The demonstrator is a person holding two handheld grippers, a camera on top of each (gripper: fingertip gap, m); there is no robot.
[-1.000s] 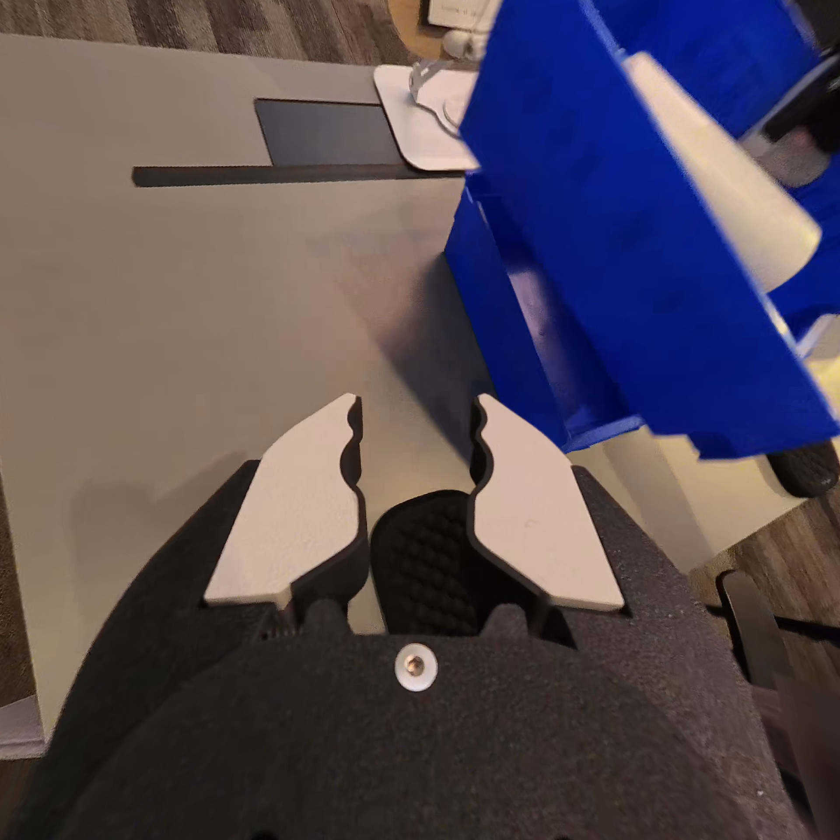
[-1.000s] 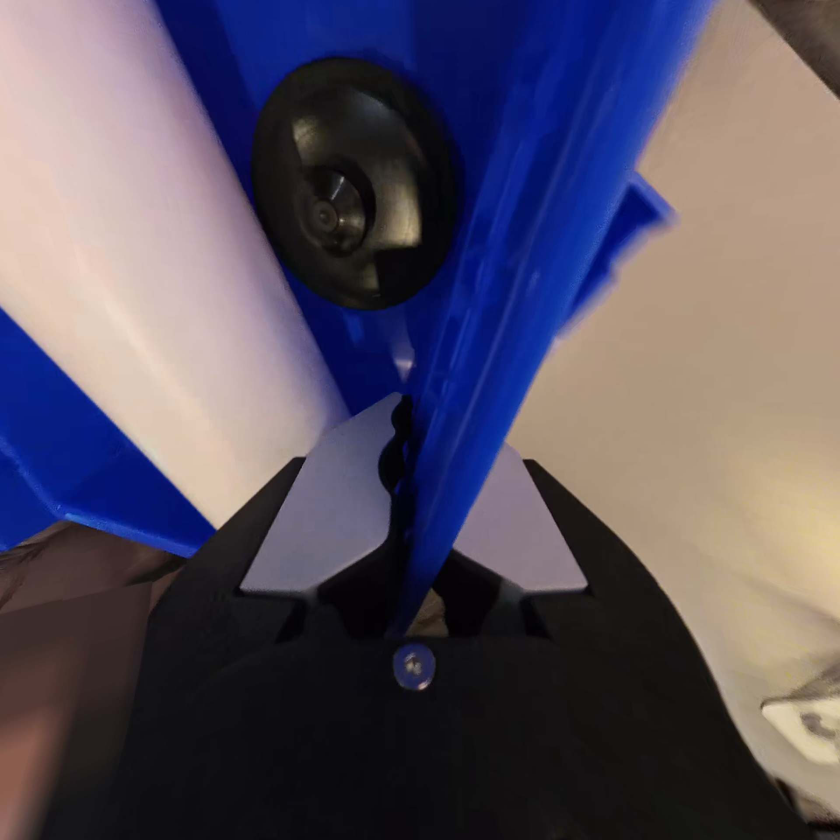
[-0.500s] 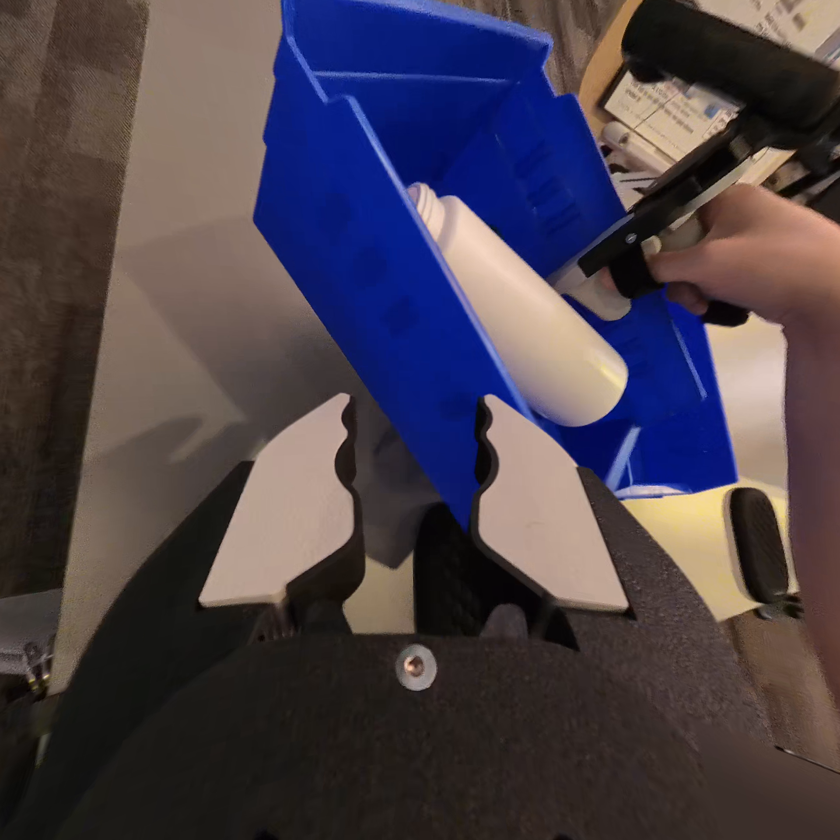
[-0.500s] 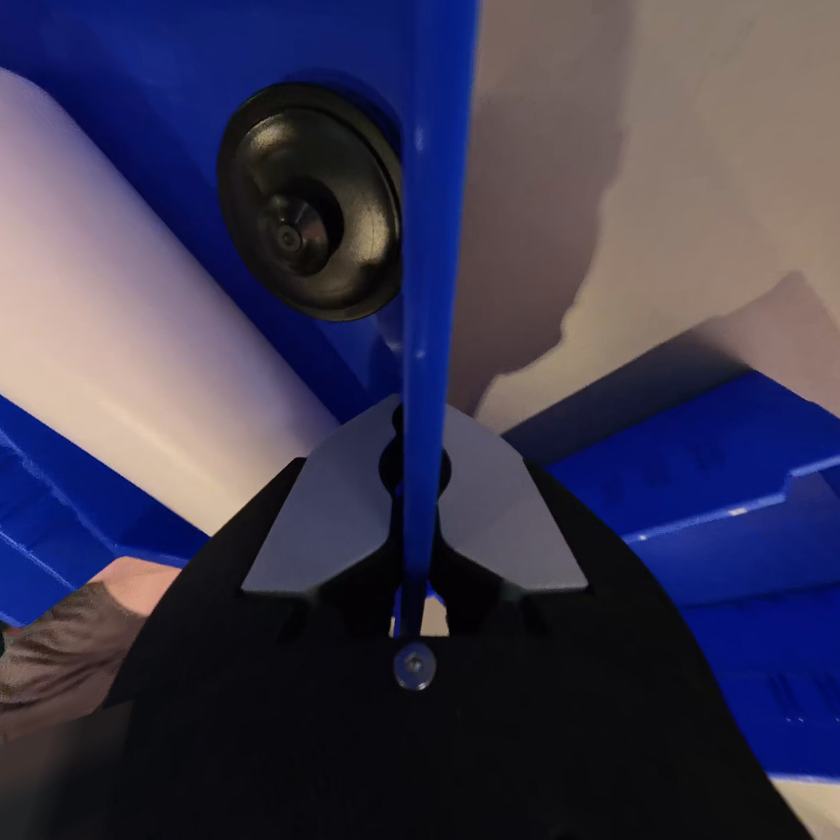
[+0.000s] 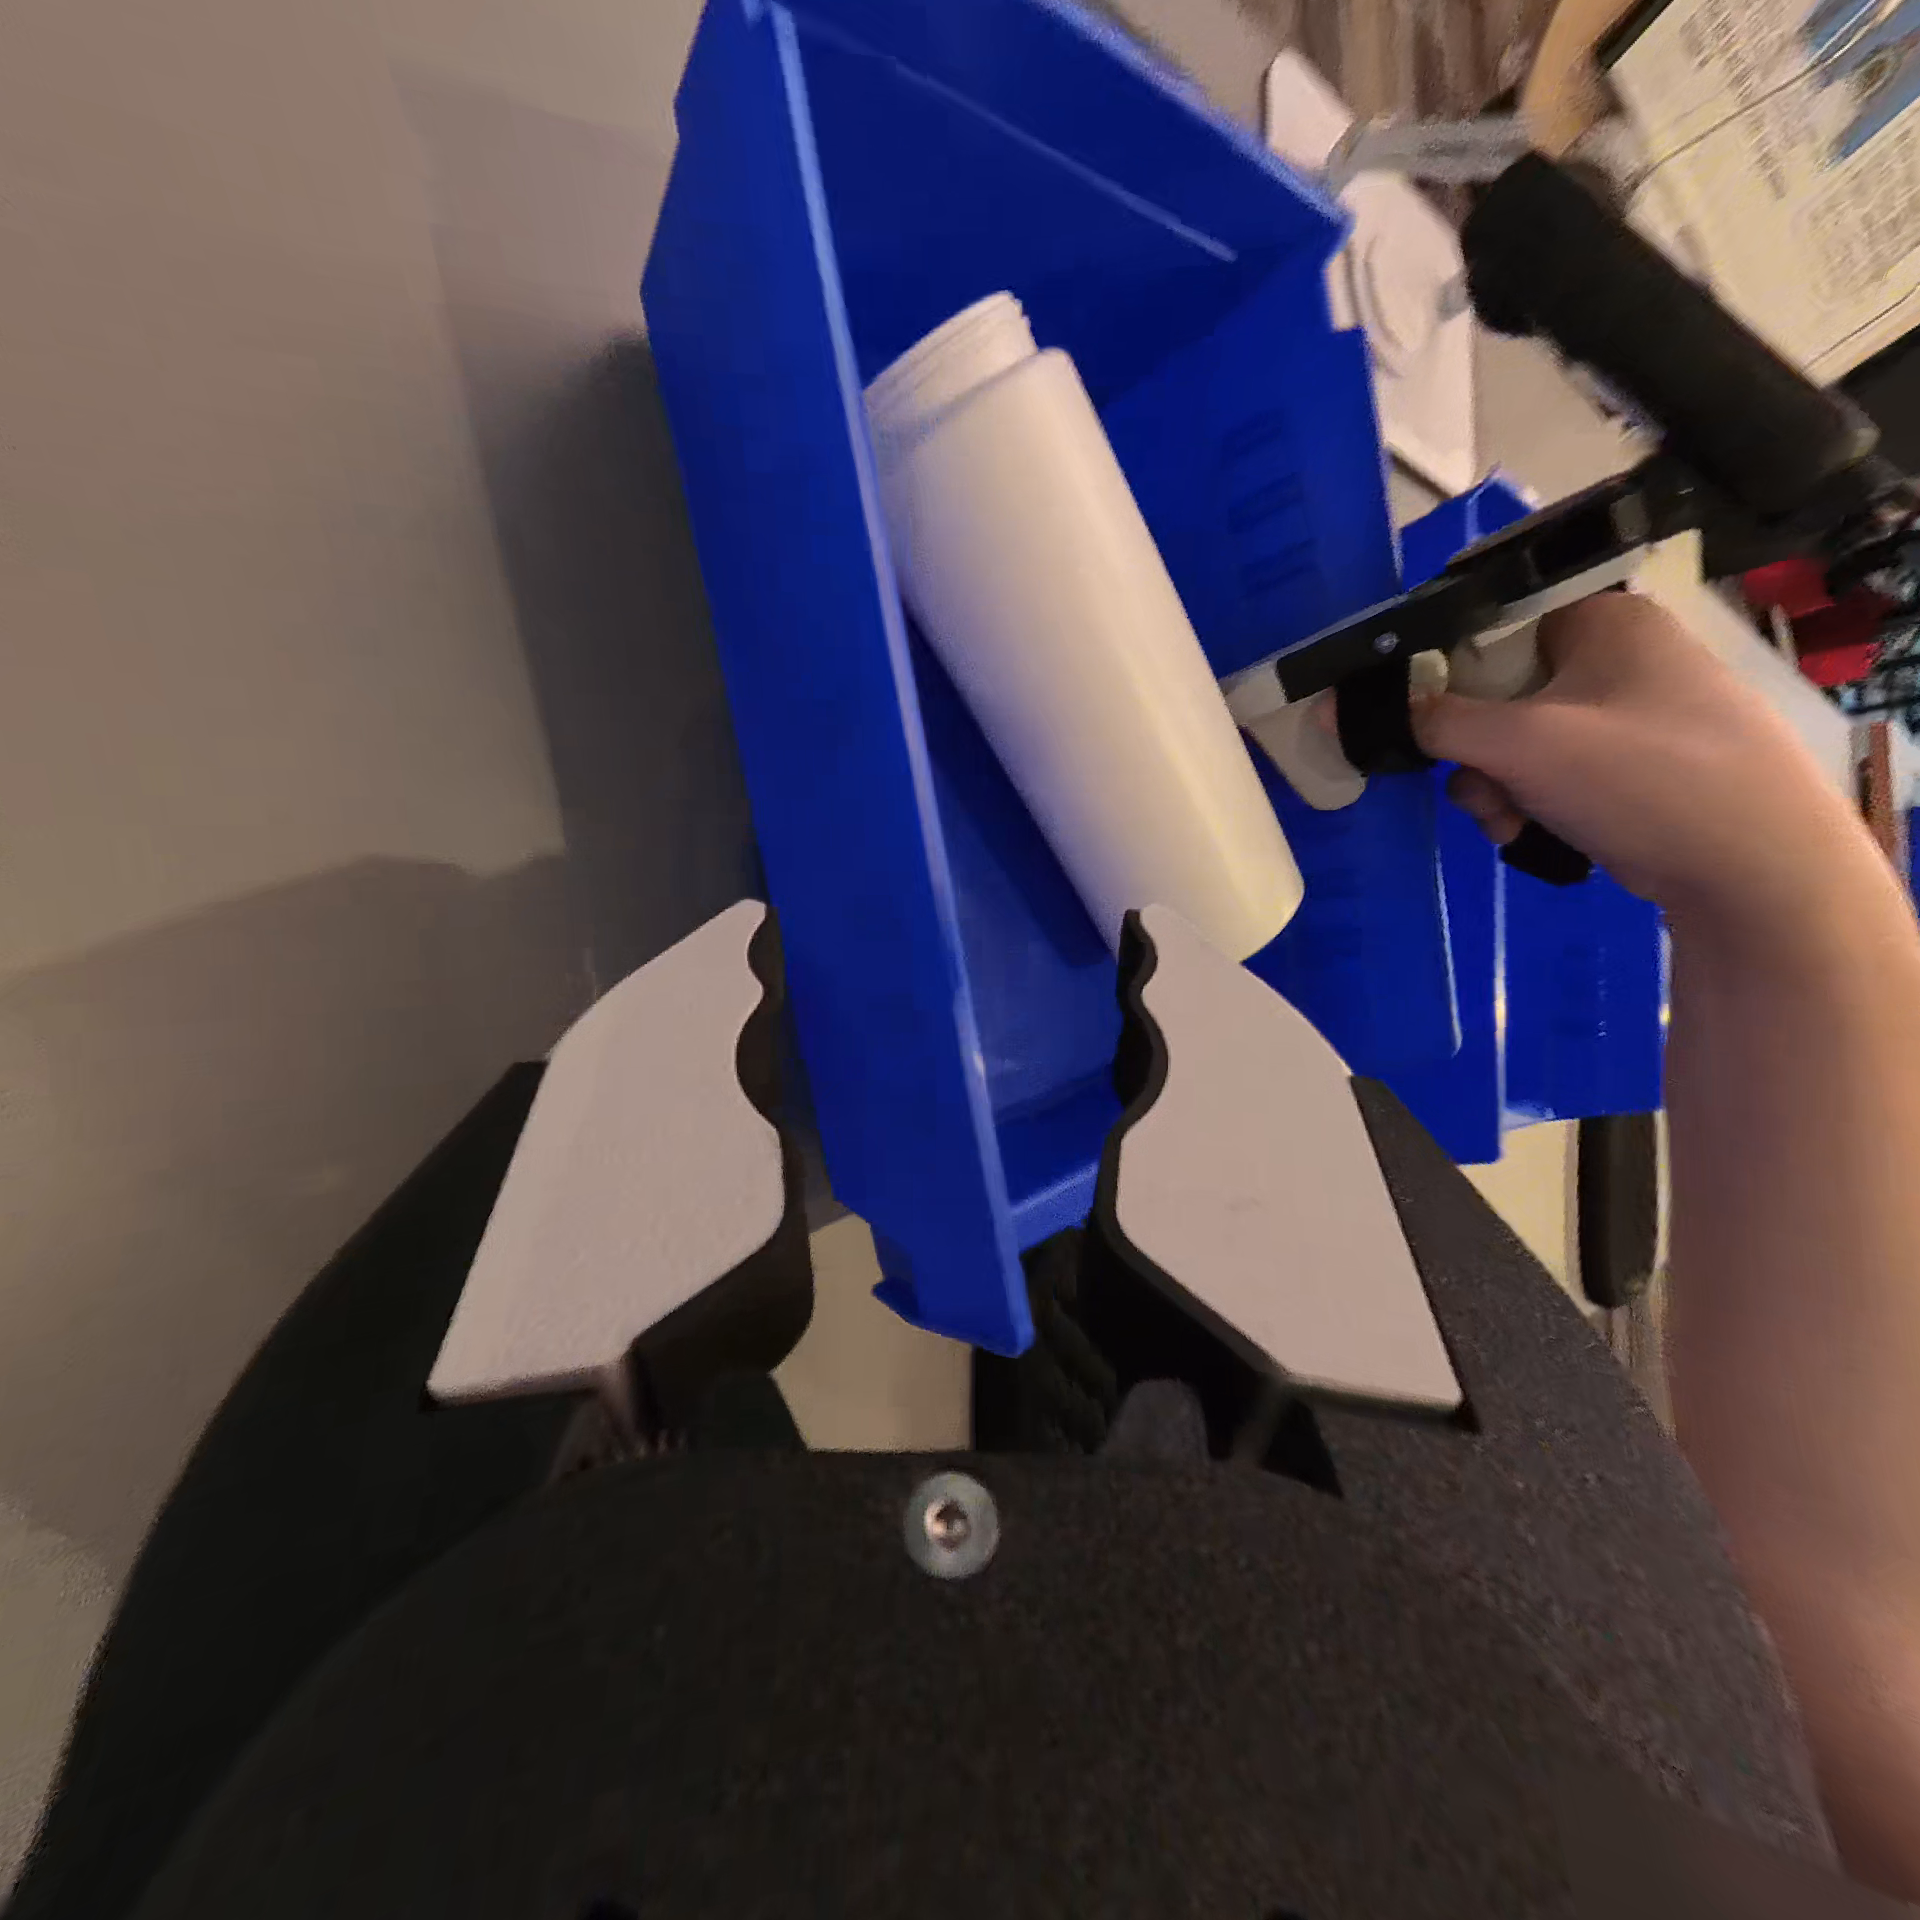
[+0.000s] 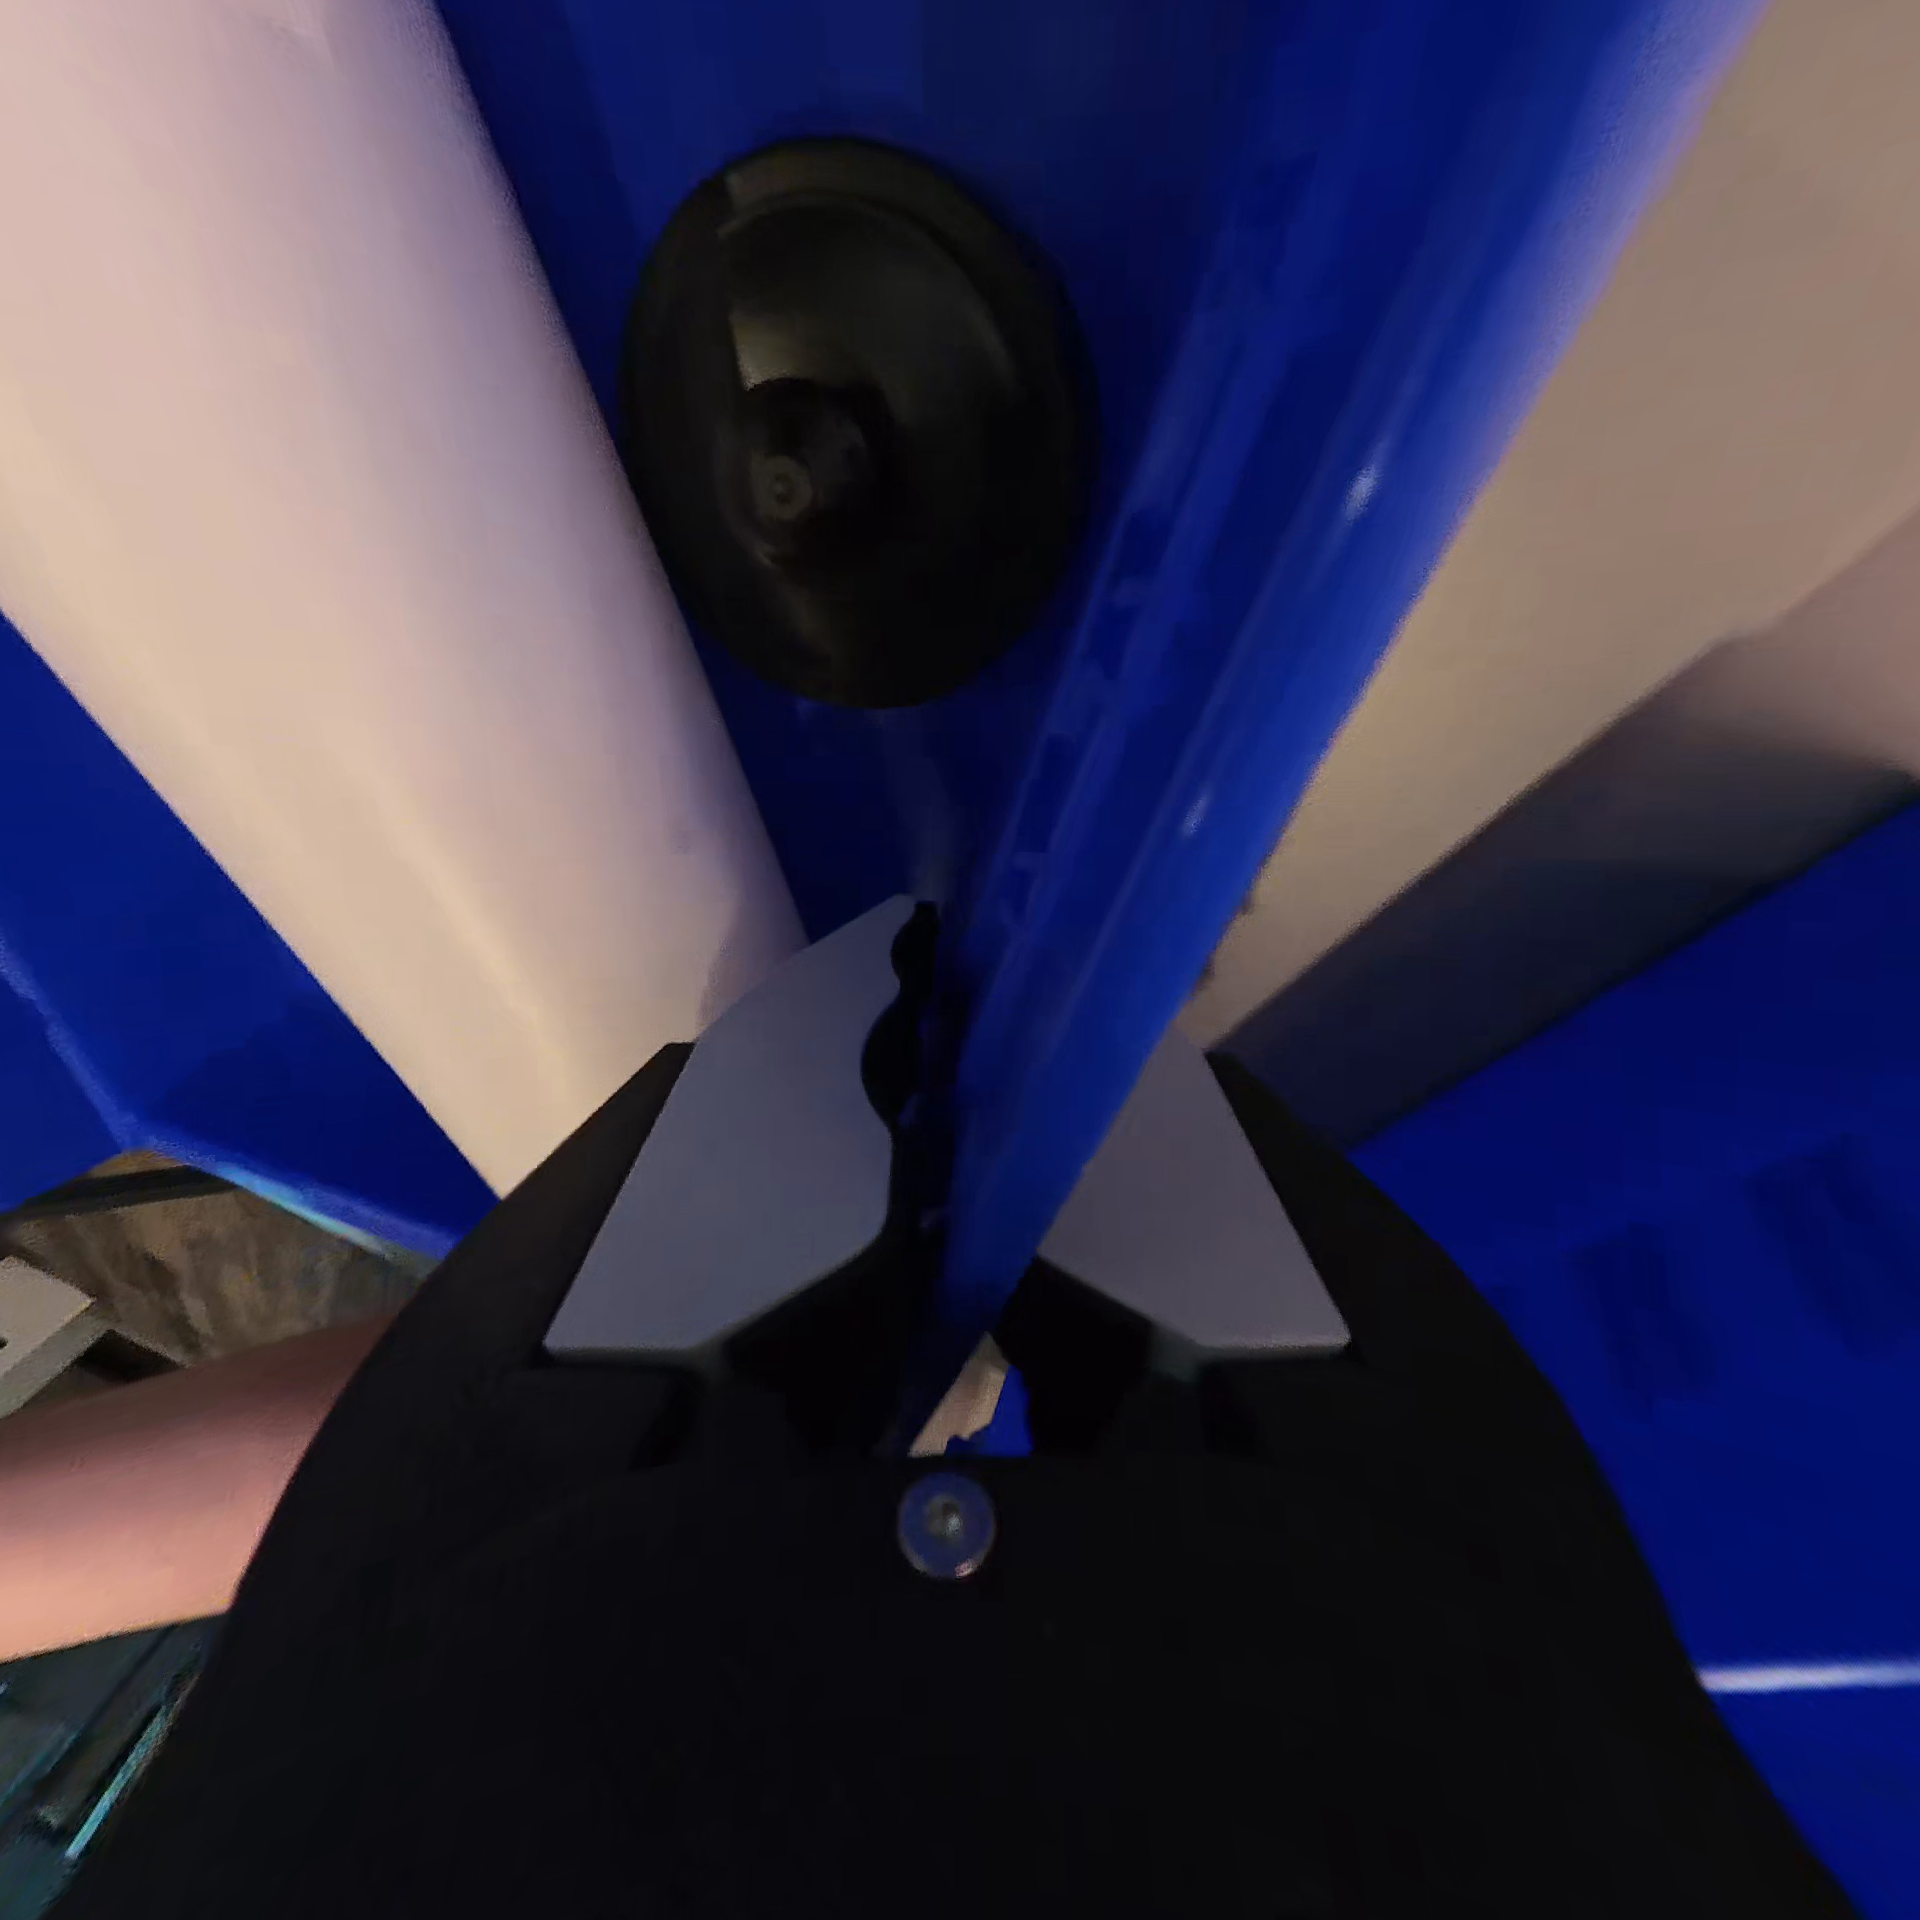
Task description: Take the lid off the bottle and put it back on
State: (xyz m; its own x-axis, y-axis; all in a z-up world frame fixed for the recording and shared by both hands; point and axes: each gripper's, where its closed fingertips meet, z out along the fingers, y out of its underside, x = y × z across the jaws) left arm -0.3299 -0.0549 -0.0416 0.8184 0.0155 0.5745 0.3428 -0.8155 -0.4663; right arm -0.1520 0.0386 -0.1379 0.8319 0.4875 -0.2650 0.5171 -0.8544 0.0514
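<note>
Bottle lies uncapped in the blue bin beside its black lid; our right gripper pinches the bin's wall, our left gripper gapes empty around its corner.

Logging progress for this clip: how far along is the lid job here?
Done: the white bottle lies uncapped in the tilted blue bin, its threaded neck bare, and the black lid lies loose beside it. In hand: the right gripper clamps the bin wall, and the left gripper straddles the bin's near edge, jaws open. Left: put the lid back on.
</note>
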